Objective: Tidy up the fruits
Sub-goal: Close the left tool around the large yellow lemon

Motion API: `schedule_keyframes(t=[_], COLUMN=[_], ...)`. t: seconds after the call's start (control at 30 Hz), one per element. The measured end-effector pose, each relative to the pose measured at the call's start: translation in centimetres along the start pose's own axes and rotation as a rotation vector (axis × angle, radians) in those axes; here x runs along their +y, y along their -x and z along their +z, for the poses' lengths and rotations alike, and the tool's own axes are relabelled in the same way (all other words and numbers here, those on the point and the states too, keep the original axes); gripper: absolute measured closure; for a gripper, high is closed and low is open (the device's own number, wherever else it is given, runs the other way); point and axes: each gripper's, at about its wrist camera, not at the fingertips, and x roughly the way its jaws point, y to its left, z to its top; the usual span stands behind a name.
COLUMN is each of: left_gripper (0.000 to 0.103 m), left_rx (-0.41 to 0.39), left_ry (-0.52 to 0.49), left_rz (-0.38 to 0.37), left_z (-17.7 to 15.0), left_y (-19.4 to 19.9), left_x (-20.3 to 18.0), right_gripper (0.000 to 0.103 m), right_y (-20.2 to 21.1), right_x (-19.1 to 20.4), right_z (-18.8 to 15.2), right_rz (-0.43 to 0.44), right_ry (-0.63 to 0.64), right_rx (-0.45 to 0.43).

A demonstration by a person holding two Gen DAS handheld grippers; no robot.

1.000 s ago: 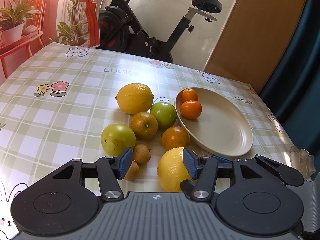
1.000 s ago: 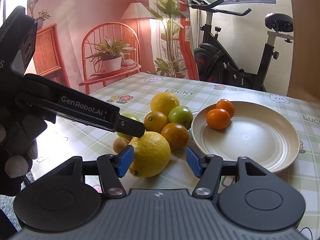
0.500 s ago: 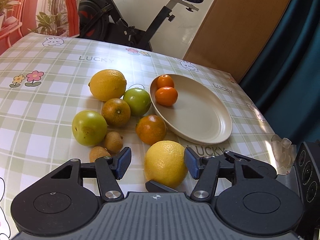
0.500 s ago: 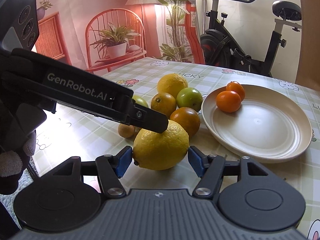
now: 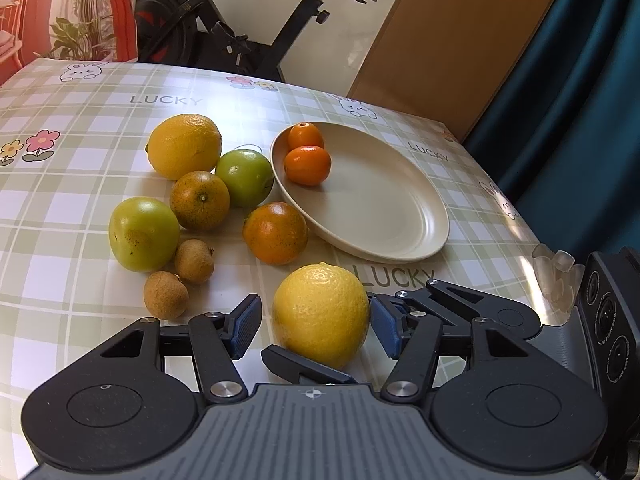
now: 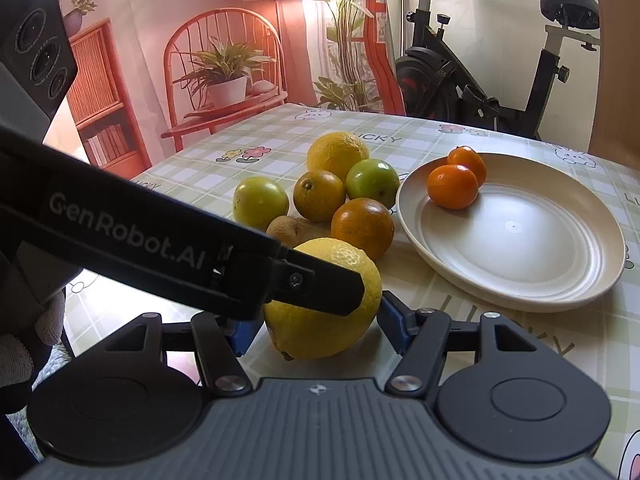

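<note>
Blue pads of the left claw [image 5: 314, 326] stand apart on either side of a yellow dimpled lemon [image 5: 320, 312]. There is a clear gap at the left pad, the right pad is just beside the peel, and the jaws have just been opening. The right claw [image 6: 316, 326] frames the same lemon from the other side. Its right pad sits right at the skin, but its left pad is hidden behind the left claw's black finger, so I cannot tell whether it is clamped. A grey gloved hand [image 6: 16, 352] shows at the left edge of the right wrist view. The lemon rests on the green-checked oilcloth surface [image 5: 80, 160], near the front of the fruit cluster.

Just beyond the lemon lies a dark orange round citrus [image 5: 275, 233], touching the rim of a cream round plate [image 5: 400, 248]. The plate holds two small orange mandarins [image 5: 307, 165] at its far left edge, touching each other.

Left of the plate are:
- a greenish-orange citrus [image 5: 199, 200]
- a green round fruit [image 5: 245, 178]
- a second, yellow-green round fruit [image 5: 143, 234]
- a large yellow citrus [image 5: 185, 146], farthest back

Two small brown longans [image 5: 194, 261] lie side by side close to the left claw's left finger. A black exercise bike [image 5: 248, 28] stands behind the surface.
</note>
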Motion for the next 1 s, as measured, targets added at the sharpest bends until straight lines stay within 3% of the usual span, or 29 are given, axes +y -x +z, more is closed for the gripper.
schedule_keyframes(t=[0.2,0.33,1.0], left_gripper=[0.040,0.046,0.046], left_rx=[0.009,-0.008,-0.011], left_ry=[0.004,0.003,-0.007], left_rz=[0.001,-0.004,0.001], left_z=[-0.07,-0.14,-0.28], left_y=[-0.26,0.01,0.02], left_x=[0.17,0.13,-0.02], right_gripper=[0.038,0.041,0.041], right_y=[-0.07,0.06,0.30], right_x=[0.02,-0.05,0.43], right_z=[-0.08,-0.15,-0.11], right_rz=[-0.001,0.000,-0.014], right_ry=[0.009,0.006,0.044], right_rx=[0.010,0.007,0.013])
